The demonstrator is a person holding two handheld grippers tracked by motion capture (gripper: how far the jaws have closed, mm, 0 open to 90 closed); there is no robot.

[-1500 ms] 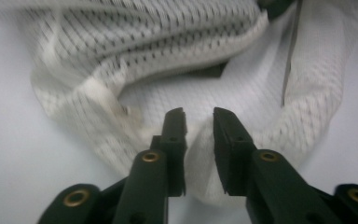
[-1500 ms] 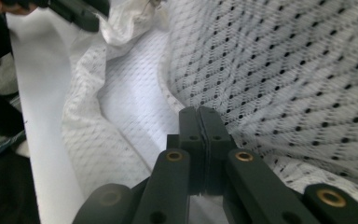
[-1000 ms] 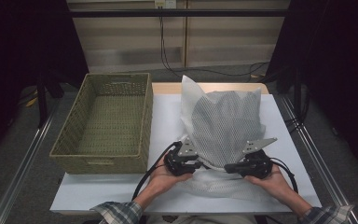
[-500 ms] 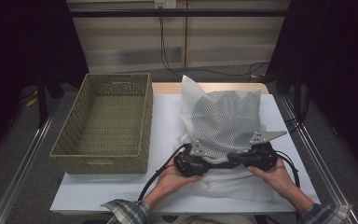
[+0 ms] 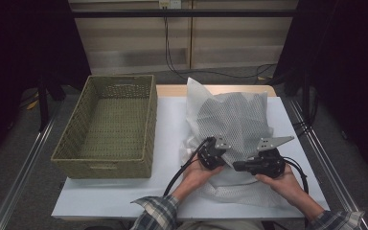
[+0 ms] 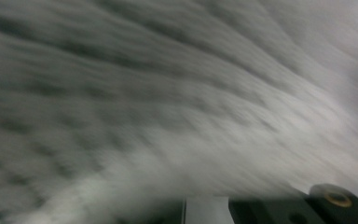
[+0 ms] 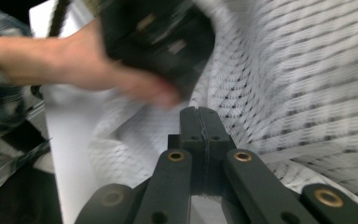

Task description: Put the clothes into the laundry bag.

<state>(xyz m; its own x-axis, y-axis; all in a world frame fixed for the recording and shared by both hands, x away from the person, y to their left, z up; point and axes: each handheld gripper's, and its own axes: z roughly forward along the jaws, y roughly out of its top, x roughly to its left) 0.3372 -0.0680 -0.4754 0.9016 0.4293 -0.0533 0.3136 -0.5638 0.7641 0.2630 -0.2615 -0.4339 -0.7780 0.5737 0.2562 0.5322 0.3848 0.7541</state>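
Covering a wooden table (image 5: 211,89), white sheet (image 5: 167,143).

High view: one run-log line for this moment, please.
left gripper: just closed at mesh cloth | right gripper: shut | basket: empty

Nothing readable anywhere here, honestly. No label or print on the white mesh cloth (image 5: 235,120), none on the woven basket (image 5: 110,127), and the white worktop (image 5: 170,124) is blank too. No brands, no numbers.
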